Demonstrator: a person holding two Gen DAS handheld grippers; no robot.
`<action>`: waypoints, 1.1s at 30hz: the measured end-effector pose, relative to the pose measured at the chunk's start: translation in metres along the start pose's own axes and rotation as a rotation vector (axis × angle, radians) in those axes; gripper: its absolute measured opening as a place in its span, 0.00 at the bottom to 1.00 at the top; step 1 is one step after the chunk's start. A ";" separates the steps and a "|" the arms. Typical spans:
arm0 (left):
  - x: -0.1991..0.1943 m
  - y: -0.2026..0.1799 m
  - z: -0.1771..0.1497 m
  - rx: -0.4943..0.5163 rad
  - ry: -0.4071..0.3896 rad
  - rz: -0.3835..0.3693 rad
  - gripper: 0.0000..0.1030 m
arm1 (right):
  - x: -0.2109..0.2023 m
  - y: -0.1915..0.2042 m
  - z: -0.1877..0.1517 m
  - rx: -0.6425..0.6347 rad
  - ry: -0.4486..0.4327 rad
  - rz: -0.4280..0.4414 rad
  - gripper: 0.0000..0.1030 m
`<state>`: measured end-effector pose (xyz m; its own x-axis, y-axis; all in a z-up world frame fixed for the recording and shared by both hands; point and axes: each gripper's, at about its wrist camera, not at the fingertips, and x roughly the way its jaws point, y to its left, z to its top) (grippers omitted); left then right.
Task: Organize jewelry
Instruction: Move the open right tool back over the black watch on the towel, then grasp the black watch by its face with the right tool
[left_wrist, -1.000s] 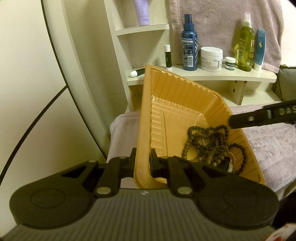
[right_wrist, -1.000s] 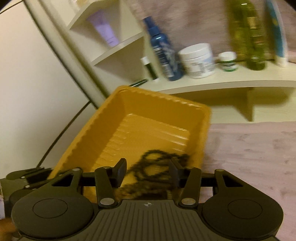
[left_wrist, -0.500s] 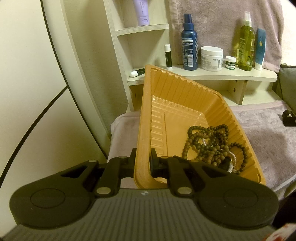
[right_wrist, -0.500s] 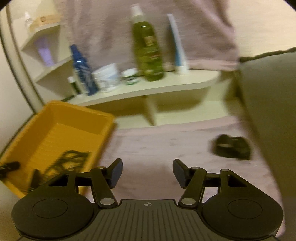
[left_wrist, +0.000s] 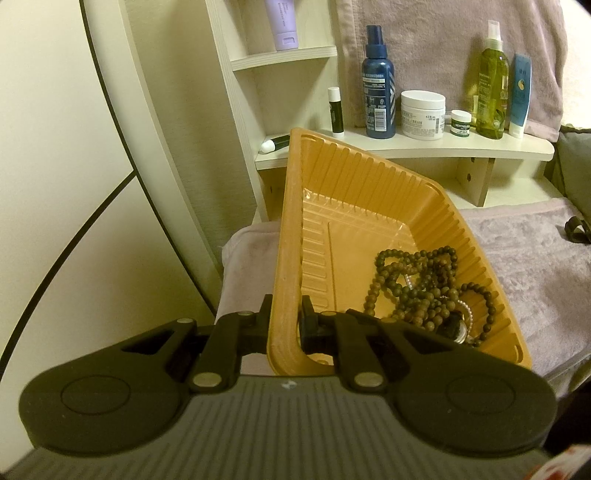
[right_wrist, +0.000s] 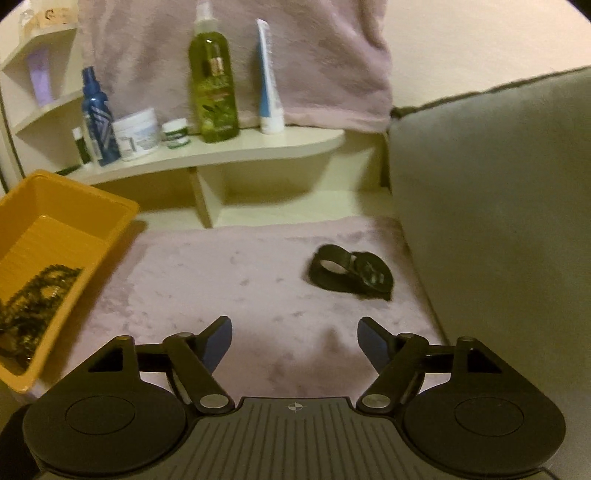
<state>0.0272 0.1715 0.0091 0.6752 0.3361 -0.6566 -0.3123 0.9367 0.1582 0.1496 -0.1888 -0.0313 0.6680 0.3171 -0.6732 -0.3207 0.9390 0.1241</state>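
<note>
Right wrist view shows a dark watch (right_wrist: 351, 271), strap looped, lying alone on the mauve towel (right_wrist: 229, 280) toward the far right, just short of the grey cushion (right_wrist: 498, 206). It looks like the last loose piece; the bead necklaces (left_wrist: 424, 288) already lie heaped in the near right corner of the orange tray (left_wrist: 354, 206), which sits at the towel's left edge below the shelf of bottles (right_wrist: 229, 147). So the step in hand seems to be fetching the watch for the tray.

The right gripper (right_wrist: 294, 341) hangs over bare towel, near side of the watch and a little to its left, tilted downward. Its jaws have just been opening and stand wide with nothing between them. The next move probably calls for reaching forward and right, lowering so the fingers straddle the strap, then closing on a raised loop, not the flat face.

The left gripper (left_wrist: 284, 325) is tilted down at the tray's near left corner, its fingers pinched tight across the tray wall, one inside and one outside, holding the tray tipped.
</note>
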 end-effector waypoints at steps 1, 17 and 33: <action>0.000 0.000 0.000 0.001 -0.001 0.001 0.11 | 0.001 -0.002 -0.001 -0.001 0.000 -0.009 0.74; 0.000 0.000 0.000 0.002 0.000 0.002 0.11 | 0.033 -0.029 0.012 0.136 -0.065 -0.066 0.82; 0.001 0.000 0.000 0.003 0.006 0.006 0.11 | 0.077 -0.038 0.034 0.256 -0.057 -0.119 0.83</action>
<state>0.0278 0.1719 0.0087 0.6696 0.3412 -0.6597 -0.3145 0.9349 0.1643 0.2361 -0.1958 -0.0637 0.7298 0.2031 -0.6528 -0.0630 0.9708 0.2316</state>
